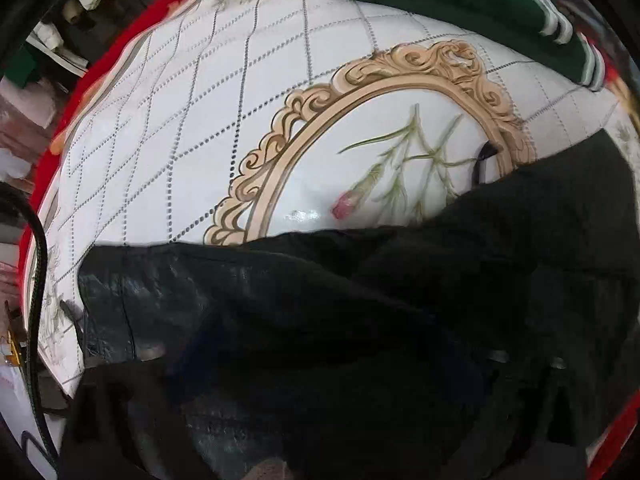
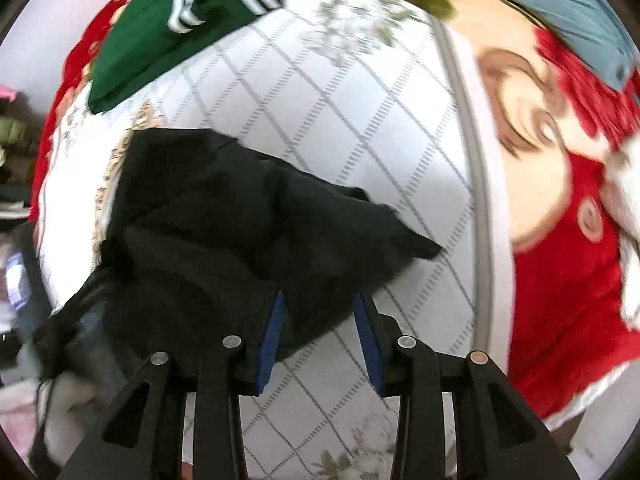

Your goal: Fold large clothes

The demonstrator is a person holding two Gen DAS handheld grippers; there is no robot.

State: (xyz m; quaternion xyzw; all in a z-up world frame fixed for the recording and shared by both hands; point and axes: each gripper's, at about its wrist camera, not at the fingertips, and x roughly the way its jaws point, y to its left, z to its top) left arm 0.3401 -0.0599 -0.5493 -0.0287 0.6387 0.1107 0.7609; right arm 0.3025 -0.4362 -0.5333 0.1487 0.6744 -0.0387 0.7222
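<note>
Black garment (image 2: 224, 240) bunched on quilted bedspread (image 2: 360, 128), edge between spread fingers of right hand-held gripper (image 2: 320, 332), left's state hidden

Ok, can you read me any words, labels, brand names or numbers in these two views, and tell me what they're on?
No text can be read in either view.
Dark green knit garment with white stripes: white marks near the stripes, too blurred to read.
Black fabric garment: no label visible.
White quilted cover with floral print: pattern only, no words.
</note>
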